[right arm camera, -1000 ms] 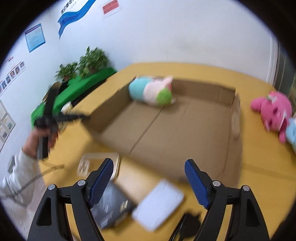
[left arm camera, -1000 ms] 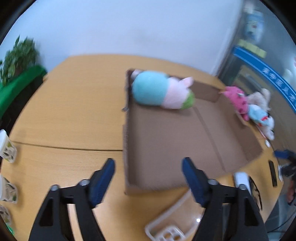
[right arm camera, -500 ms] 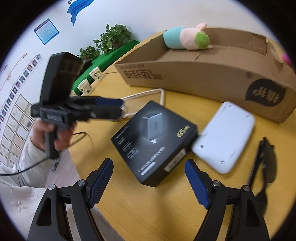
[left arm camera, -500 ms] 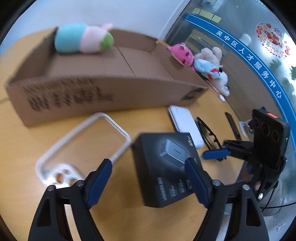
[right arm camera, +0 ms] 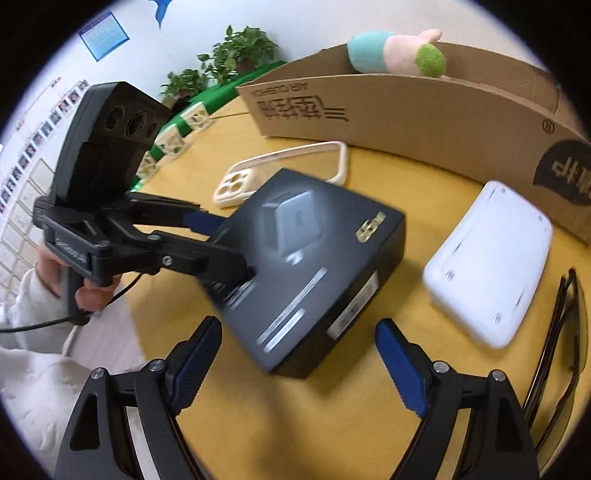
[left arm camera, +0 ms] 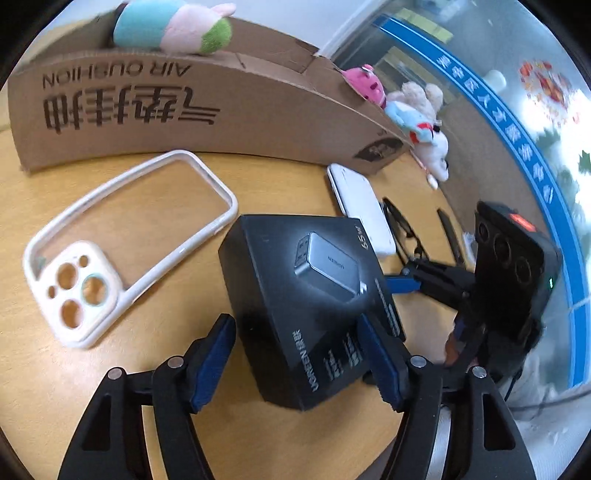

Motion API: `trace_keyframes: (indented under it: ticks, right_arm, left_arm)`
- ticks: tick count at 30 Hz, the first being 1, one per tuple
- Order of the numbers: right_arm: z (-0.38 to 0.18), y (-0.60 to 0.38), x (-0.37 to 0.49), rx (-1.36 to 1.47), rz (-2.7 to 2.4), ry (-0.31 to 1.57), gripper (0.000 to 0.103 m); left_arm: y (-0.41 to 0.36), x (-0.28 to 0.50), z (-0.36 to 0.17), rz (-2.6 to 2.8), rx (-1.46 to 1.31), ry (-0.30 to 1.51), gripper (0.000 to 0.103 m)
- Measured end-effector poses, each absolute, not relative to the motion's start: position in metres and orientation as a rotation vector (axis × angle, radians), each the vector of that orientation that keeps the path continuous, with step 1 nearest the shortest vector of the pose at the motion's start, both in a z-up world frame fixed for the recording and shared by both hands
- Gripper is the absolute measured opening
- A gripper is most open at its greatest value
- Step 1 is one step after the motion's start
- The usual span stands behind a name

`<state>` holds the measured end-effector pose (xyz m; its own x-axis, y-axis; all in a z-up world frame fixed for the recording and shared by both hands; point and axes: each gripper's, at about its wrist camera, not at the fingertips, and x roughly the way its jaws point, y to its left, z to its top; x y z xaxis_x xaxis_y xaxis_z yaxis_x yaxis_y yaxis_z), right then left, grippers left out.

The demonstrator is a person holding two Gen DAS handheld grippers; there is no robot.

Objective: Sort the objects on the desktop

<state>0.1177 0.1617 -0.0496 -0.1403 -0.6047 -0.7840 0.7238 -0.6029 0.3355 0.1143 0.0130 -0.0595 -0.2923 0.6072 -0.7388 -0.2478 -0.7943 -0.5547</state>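
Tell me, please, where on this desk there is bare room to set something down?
Bare wood shows between the clear phone case and the cardboard box, and along the near edge of the table left of the black charger box. It is crowded from the charger box rightward: the white power bank and the glasses lie close together.

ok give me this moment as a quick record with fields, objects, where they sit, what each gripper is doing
table: wooden table
box: cardboard box, plush toy inside
in front of box: phone case, black charger box, white power bank, glasses
left gripper: jaws closing around charger box
right gripper: jaws opening, nothing gripped
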Motion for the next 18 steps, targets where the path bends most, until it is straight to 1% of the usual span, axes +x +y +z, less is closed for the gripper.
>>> trace_keyframes:
  ticks: [1, 2, 4, 6, 9, 13, 18]
  right_arm:
    - [-0.05, 0.158, 0.117, 1.195, -1.87, 0.154, 0.087]
    - [-0.05, 0.152, 0.117, 1.181, -1.896, 0.177, 0.087]
    - [-0.05, 0.147, 0.12, 1.169, -1.931, 0.225, 0.086]
    - [-0.045, 0.149, 0.123, 1.142, -1.947, 0.22, 0.082]
    - [-0.026, 0.154, 0.126, 1.077, -1.991, 0.209, 0.082]
    - [0.021, 0.151, 0.113, 0.937, -2.075, 0.224, 0.082]
    - [0.091, 0.149, 0.069, 0.722, -2.162, 0.291, 0.082]
  left_arm:
    - [0.014, 0.111, -0.06, 2.123, -1.415, -0.489, 0.069]
    - [0.019, 0.109, -0.06, 2.143, -1.414, -0.47, 0.07]
    - [0.025, 0.11, -0.055, 2.172, -1.415, -0.417, 0.069]
    - [0.027, 0.113, -0.046, 2.195, -1.401, -0.397, 0.068]
    - [0.027, 0.113, -0.023, 2.243, -1.332, -0.368, 0.067]
    - [0.029, 0.096, 0.037, 2.347, -1.151, -0.265, 0.067]
    - [0.031, 0.055, 0.118, 2.458, -0.923, -0.155, 0.067]
